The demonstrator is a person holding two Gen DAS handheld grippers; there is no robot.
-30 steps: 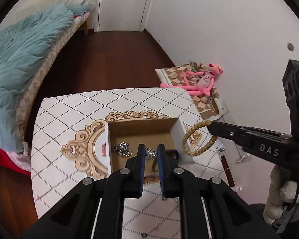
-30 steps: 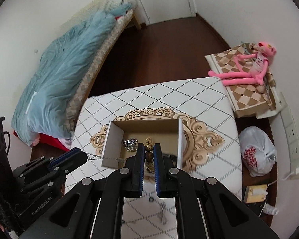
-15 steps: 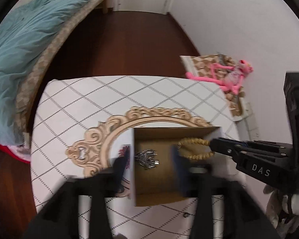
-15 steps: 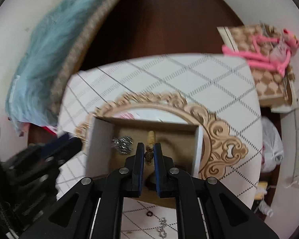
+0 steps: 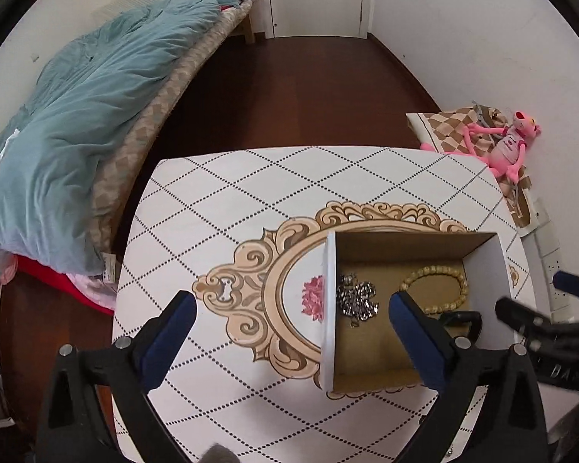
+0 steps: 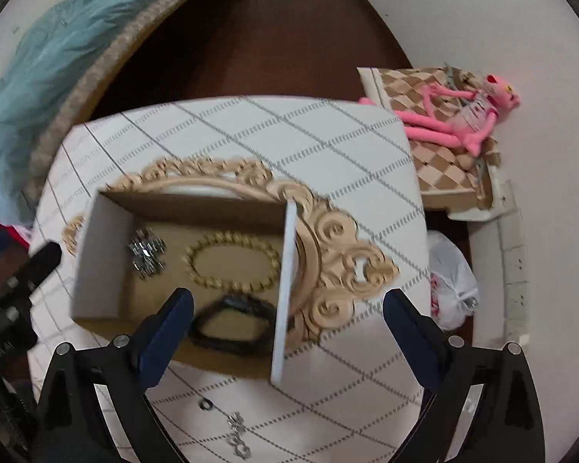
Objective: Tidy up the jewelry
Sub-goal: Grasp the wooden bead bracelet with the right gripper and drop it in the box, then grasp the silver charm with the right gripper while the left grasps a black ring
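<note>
An open cardboard box (image 5: pixel 498 266) (image 6: pixel 96 239) stands on the patterned table. In it lie a wooden bead bracelet (image 5: pixel 436 289) (image 6: pixel 233 264), a silver chain piece (image 5: pixel 357 299) (image 6: pixel 146 252) and a black bracelet (image 6: pixel 231 326). My left gripper (image 5: pixel 289 335) is open and empty above the box's left wall. My right gripper (image 6: pixel 287 335) is open and empty above the box's right wall. A small dark ring (image 6: pixel 205 404) and a silver chain (image 6: pixel 238 438) lie on the table in front of the box.
The table (image 5: pixel 251 193) has a white diamond-pattern cover with a gold ornament. A bed with a blue duvet (image 5: pixel 77 115) is at the left. A pink plush toy (image 5: pixel 505 146) on a checked cushion and a plastic bag (image 6: pixel 451 281) lie at the right.
My right gripper has opened and let go of the bead bracelet, which now lies in the box. My left gripper has opened too and shifted left.
</note>
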